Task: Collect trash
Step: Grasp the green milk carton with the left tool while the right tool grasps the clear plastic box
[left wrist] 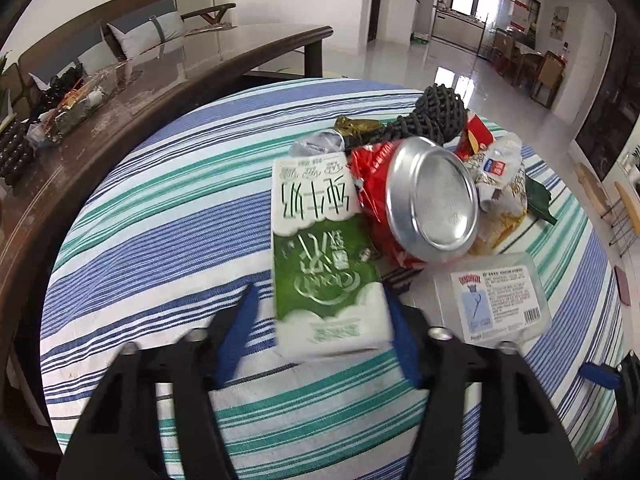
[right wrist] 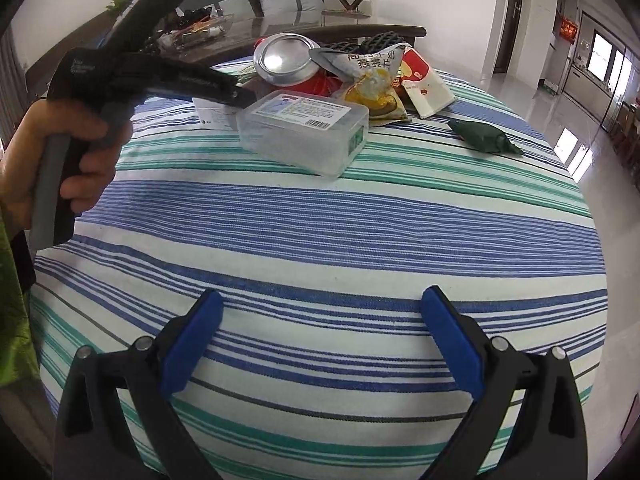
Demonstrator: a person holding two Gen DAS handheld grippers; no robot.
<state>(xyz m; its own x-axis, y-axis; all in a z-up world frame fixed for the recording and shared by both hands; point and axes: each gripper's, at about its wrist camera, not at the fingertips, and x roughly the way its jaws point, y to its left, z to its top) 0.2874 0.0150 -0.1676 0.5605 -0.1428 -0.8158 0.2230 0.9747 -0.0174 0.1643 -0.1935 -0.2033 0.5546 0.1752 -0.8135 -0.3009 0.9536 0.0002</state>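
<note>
Blue-padded fingers of the left gripper stand spread, the milk carton lying between them; whether either pad touches it is hard to tell, the right pad half hidden by the carton. Only this view shows the carton whole. Right gripper gapes over bare striped cloth, well short of the trash: plastic box, can, wrappers.
</note>
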